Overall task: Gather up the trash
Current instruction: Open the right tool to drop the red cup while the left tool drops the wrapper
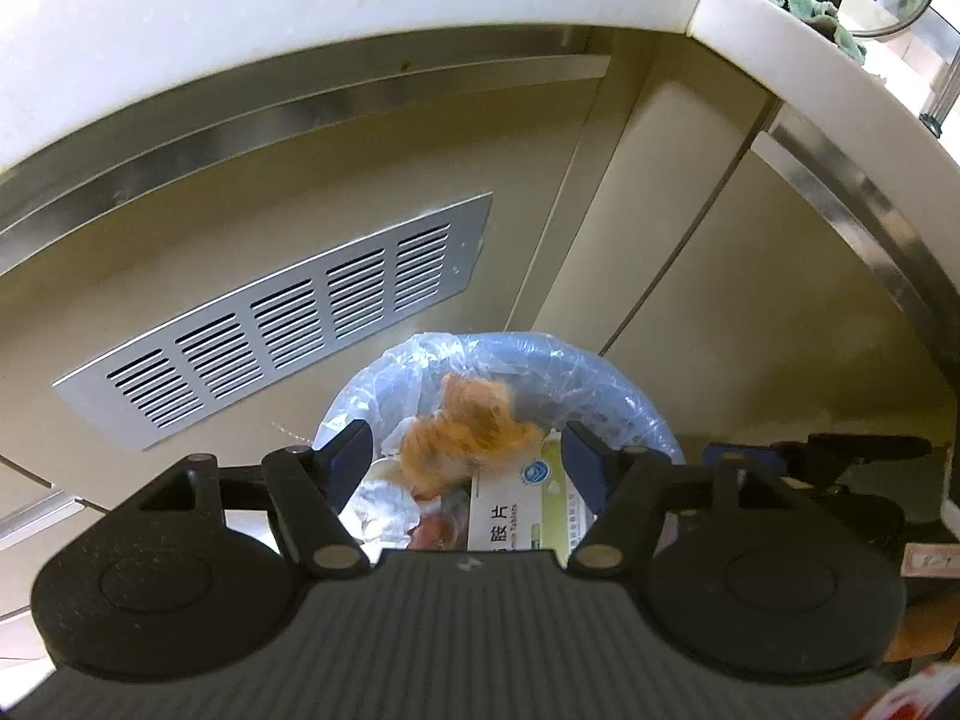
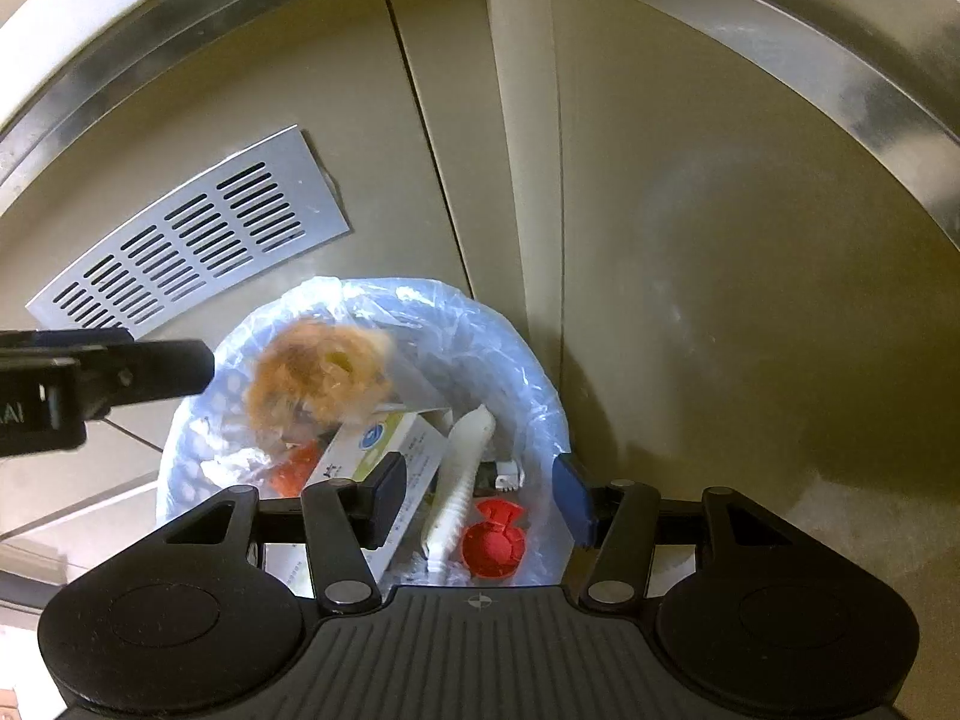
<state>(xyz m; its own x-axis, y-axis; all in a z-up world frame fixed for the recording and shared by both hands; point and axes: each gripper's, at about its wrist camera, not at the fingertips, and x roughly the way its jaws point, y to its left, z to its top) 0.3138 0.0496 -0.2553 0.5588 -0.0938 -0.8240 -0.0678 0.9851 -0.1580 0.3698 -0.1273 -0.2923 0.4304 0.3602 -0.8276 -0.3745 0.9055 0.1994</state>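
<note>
An orange crumpled scrap, blurred, seems to be dropping into the lined trash bin, above a medicine box. The left gripper hangs released over the opening to let it fall; the right gripper waits beside it, spread and empty.

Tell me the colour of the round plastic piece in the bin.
Red; the right wrist view shows it best.
</note>
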